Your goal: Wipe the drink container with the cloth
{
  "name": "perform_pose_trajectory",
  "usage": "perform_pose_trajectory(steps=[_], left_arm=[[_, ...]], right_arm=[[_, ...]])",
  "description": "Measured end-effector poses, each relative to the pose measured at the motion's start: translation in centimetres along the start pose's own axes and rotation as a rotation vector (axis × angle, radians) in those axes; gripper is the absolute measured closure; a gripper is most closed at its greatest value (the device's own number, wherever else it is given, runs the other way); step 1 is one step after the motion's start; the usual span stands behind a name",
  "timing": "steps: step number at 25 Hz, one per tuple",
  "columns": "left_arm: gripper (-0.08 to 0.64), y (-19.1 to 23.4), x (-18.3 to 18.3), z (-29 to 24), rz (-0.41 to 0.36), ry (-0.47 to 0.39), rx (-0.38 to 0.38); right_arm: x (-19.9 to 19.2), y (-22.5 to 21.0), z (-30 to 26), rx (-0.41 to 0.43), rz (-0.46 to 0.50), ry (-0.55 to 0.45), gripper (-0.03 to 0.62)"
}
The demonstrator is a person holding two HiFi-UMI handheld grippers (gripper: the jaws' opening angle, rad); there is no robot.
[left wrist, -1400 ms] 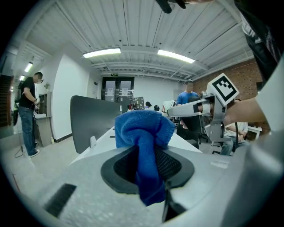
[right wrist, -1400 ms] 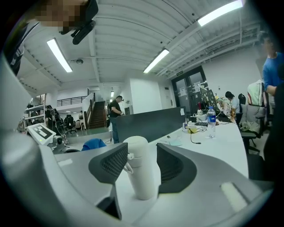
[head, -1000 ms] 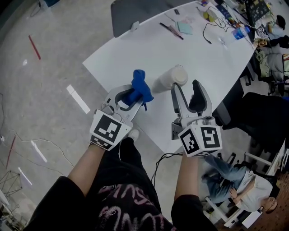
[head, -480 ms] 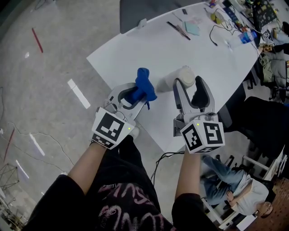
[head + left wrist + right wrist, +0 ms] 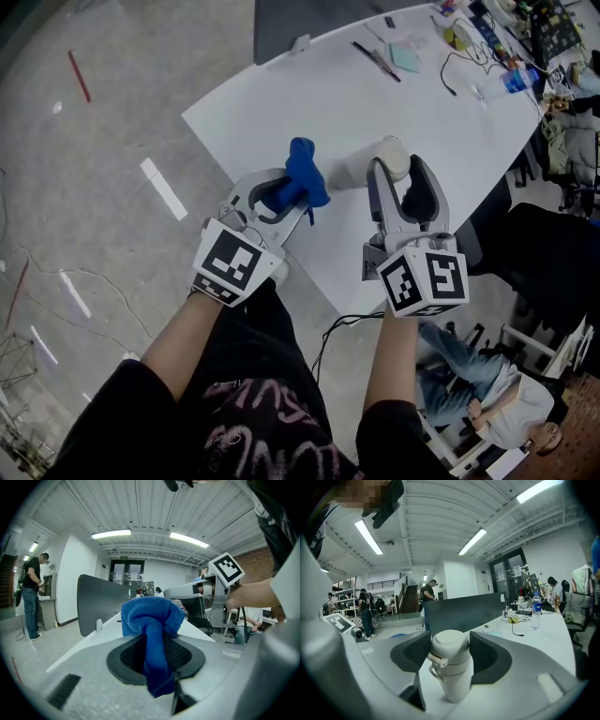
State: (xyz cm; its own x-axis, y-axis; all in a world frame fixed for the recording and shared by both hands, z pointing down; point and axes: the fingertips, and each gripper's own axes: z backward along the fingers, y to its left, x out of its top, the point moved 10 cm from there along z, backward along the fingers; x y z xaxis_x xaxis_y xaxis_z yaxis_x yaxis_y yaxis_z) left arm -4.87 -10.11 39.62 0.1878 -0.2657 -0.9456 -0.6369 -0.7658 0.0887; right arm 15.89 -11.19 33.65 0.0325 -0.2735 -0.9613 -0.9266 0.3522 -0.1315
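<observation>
A cream drink container with a lid and side loop stands upright on the white table. In the right gripper view the container stands between the two dark pads of my right gripper. Its jaws are closing, and I see no firm press on the container. From the head view my right gripper reaches the container's top from the near side. My left gripper is just left of it, shut on a bunched blue cloth. The cloth sticks up out of my left gripper.
A dark divider panel stands at the table's far edge. Pens, cables and a water bottle lie toward the far right. An office chair and a seated person are right of the table. The near table edge runs under both grippers.
My right gripper has moved forward until the container's top sits between its fingertips. The left gripper with the cloth has barely shifted.
</observation>
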Motion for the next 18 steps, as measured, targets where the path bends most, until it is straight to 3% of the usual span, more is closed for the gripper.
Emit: perform_pose_trajectory(steps=[11,18], left_arm=[[0.468,0.5,1.2,-1.2,-0.035,-0.019,-0.030],[0.467,0.9,2.7,-2.5,-0.113,-0.038,-0.084]], right_arm=[[-0.1,0.0,0.0,0.002,-0.003,-0.001,0.330],[-0.1,0.0,-0.1,0.000,-0.001,0.002,0.330]])
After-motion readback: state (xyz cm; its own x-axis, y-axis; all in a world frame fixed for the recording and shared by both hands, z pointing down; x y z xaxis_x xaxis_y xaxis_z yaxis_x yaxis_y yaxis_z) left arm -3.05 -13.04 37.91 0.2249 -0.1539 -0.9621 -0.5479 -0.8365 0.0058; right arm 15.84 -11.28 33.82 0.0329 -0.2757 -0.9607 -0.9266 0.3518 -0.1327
